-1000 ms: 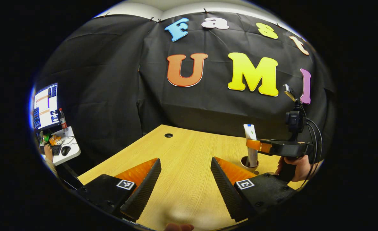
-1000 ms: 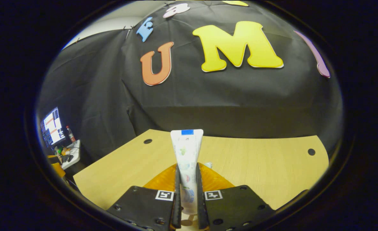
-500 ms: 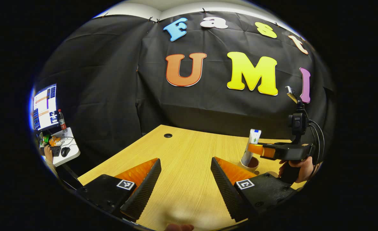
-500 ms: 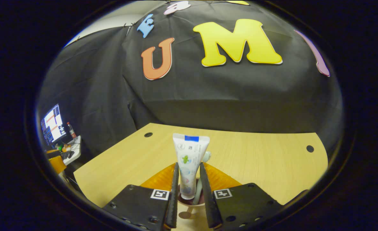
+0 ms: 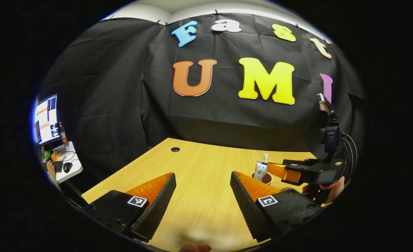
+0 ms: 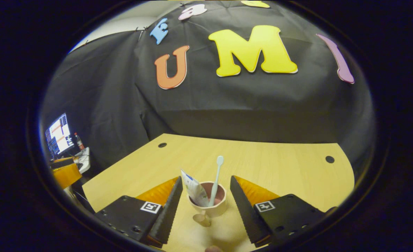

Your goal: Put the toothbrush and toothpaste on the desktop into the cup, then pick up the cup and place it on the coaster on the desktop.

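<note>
The right gripper stands released, its fingers either side of the pink cup without touching. Toothpaste tube and toothbrush lean inside the cup on the wooden desk. The left gripper gapes wide above bare desktop.

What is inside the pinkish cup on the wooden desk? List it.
Inside the pinkish round cup: a white toothpaste tube with a blue end, leaning left, and a pale slim toothbrush, head up. Their lower ends and the cup's bottom are hidden by its wall.
</note>
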